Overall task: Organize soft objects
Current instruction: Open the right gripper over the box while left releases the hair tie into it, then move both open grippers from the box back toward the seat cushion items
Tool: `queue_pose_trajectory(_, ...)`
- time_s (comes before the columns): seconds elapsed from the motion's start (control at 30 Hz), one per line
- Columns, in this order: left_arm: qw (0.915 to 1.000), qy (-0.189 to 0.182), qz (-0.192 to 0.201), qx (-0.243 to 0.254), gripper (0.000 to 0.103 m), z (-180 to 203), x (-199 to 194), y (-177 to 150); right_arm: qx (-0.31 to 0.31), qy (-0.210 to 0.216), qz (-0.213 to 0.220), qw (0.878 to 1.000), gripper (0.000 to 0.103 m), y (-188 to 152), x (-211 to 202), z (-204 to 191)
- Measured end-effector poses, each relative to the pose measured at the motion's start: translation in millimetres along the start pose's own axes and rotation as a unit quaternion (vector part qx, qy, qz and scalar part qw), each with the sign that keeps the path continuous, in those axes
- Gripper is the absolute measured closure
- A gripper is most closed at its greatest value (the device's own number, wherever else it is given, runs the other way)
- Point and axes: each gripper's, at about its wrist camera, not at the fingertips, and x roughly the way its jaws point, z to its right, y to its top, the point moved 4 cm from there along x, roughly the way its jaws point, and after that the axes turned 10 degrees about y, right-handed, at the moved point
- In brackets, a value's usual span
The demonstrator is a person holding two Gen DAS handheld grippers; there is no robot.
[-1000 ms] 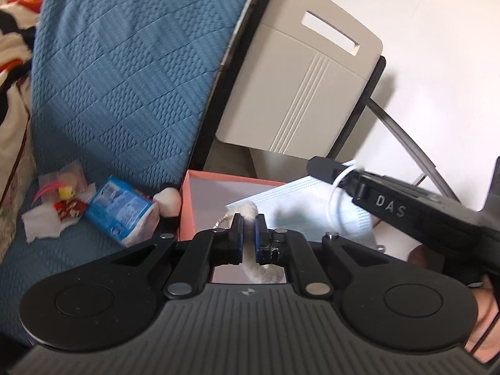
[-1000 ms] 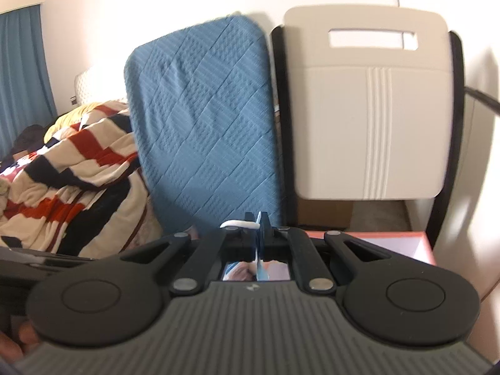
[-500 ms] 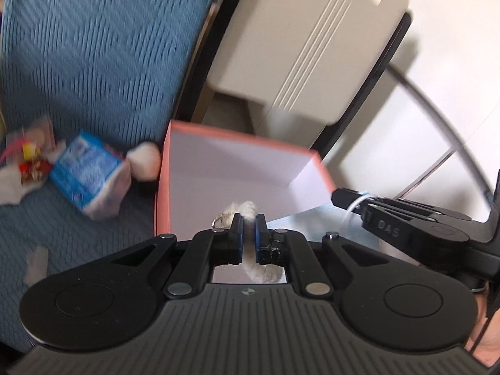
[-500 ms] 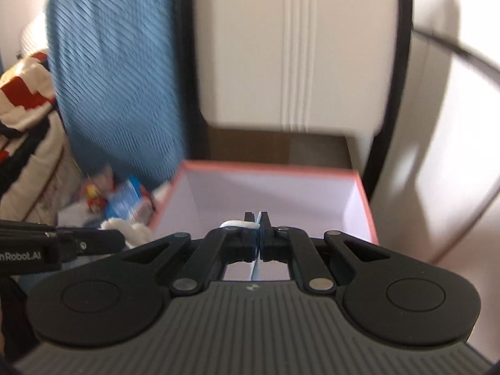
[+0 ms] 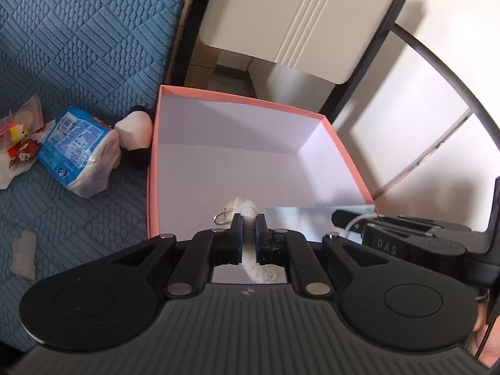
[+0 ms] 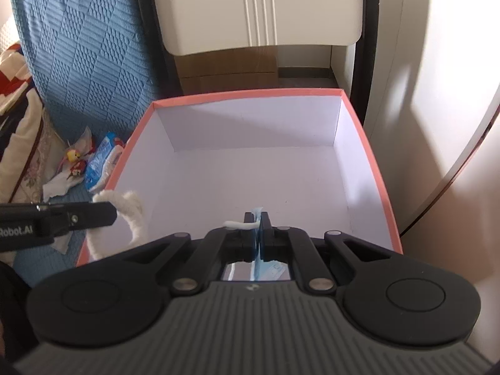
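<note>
A pink-rimmed box (image 5: 243, 101) (image 6: 250, 97) with a bare white inside sits on the blue quilted cover. My left gripper (image 5: 248, 218) is shut on a white fluffy plush charm (image 5: 247, 207) with a small metal chain, hanging over the box's near left edge. From the right wrist view that charm (image 6: 131, 209) shows at the left gripper's tip. My right gripper (image 6: 257, 217) is shut on a light blue face mask (image 6: 257, 234) with a white ear loop, above the box's near side. The mask (image 5: 300, 218) shows flat at the lower right of the left wrist view.
Left of the box lie a blue tissue pack (image 5: 75, 150), a black-and-white plush toy (image 5: 136, 134), small red and yellow toys (image 5: 18, 140) on white tissue, and a paper scrap (image 5: 23, 254). A beige plastic chair back (image 6: 259, 9) stands behind the box. A striped blanket (image 6: 12, 93) lies far left.
Both grippers have come down and tipped toward the box, which now fills the middle of both views. Each still grips the same thing.
</note>
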Motion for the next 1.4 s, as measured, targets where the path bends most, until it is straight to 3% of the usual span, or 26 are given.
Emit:
queue_pose_trajectory(0.07,0.9999,-0.005,-0.01,0.0,0.092,0,-1,2,0.003,0.003,0.006,1.0,0.096,2,-7,0)
queue_pose_trajectory(0.1,0.9999,-0.006,-0.014,0.004,0.085,0,-3,3,0.002,0.004,0.01,1.0,0.096,3,-11,0)
queue_pose_trajectory(0.2,0.9997,-0.001,0.0,0.023,0.047,3,-14,6,-0.005,0.003,0.019,1.0,0.095,5,-20,-4)
queue_pose_trajectory(0.27,0.9992,-0.001,0.022,0.032,0.042,4,-27,10,0.003,0.007,0.019,1.0,0.088,7,-24,-5)
queue_pose_trajectory(0.33,0.9986,-0.005,0.034,0.041,0.038,5,-40,16,0.007,0.004,0.024,1.0,0.04,8,-27,-7)
queue_pose_trajectory(0.37,0.998,-0.003,0.044,0.044,0.037,5,-47,18,0.004,0.0,0.031,1.0,0.034,8,-31,-9)
queue_pose_trajectory(0.83,0.9899,-0.002,0.139,0.03,0.031,-27,-137,43,-0.014,0.005,0.11,0.994,0.036,28,-86,-51)
queue_pose_trajectory(1.4,0.9783,0.028,0.205,0.012,0.031,-87,-182,31,-0.041,0.017,0.131,0.99,0.036,20,-100,-122)
